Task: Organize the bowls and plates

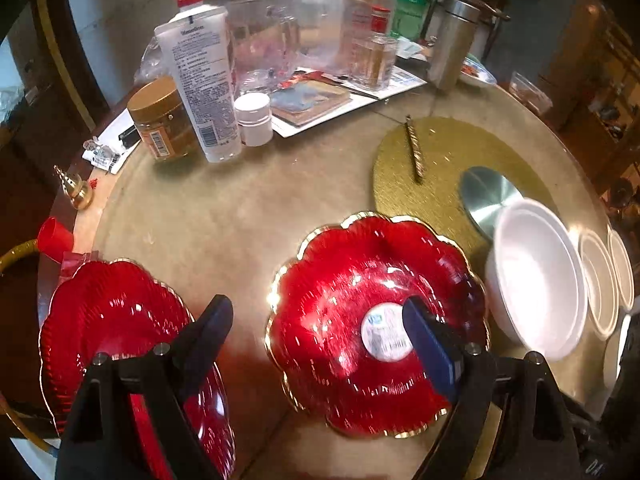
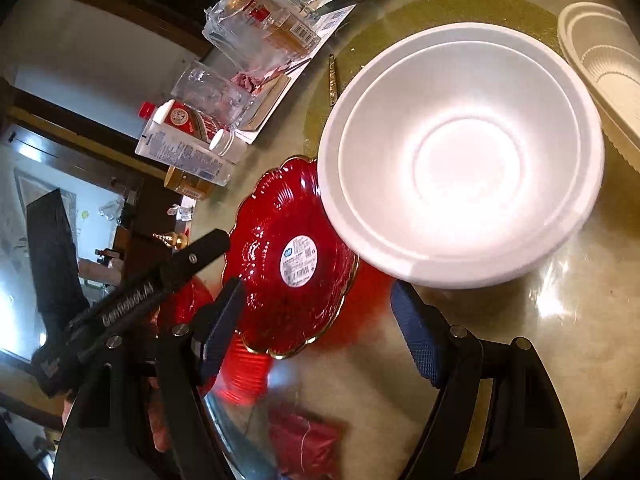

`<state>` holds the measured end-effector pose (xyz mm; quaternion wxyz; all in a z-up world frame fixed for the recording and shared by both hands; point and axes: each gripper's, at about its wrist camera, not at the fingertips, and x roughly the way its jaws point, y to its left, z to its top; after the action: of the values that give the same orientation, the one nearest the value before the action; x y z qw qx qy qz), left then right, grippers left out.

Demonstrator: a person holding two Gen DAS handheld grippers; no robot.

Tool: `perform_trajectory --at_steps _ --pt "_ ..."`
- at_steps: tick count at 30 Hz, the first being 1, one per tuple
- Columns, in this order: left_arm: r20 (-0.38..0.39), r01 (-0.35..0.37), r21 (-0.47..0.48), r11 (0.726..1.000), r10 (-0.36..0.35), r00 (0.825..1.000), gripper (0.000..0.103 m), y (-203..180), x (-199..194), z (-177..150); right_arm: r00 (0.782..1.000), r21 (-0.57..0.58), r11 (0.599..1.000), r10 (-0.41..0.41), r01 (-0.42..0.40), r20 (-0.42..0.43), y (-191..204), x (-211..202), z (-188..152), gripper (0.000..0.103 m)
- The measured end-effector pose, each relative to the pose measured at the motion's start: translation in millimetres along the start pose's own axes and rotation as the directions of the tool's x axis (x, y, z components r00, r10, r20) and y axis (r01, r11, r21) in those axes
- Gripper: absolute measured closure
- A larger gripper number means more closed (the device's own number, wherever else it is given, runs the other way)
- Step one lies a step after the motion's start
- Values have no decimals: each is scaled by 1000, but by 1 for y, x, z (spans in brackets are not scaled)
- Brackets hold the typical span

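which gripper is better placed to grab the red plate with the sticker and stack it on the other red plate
Left, probably. The left gripper is open right over the stickered red plate, with the second red plate just beside it. The right gripper is open too, facing more toward the white bowl.

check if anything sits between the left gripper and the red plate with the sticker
Nothing visible does. The left gripper is open right over the near side of the red plate, one finger above its sticker. The white bowl stands off to the plate's right, outside the gap.
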<state>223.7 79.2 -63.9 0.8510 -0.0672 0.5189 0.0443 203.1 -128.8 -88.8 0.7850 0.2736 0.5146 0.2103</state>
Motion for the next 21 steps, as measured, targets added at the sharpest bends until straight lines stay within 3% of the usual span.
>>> perform_trajectory --at_steps 6,13,16,18,21 --pt "-84 92 -47 995 -96 992 16 6 22 13 1000 2 1000 -6 6 -6 -1 12 6 27" --pt "-133 64 -91 994 -76 988 19 12 37 13 999 -24 1000 -17 16 -36 1 28 6 32" --pt "-147 66 -107 992 -82 986 31 14 40 12 999 -32 999 -16 14 -49 3 33 5 40" --pt "-152 51 -88 995 -64 986 48 12 40 11 999 -38 999 -20 18 -42 4 33 5 42" --pt "-148 37 -65 997 -46 988 50 7 39 9 998 -42 999 -28 26 -48 3 35 5 52"
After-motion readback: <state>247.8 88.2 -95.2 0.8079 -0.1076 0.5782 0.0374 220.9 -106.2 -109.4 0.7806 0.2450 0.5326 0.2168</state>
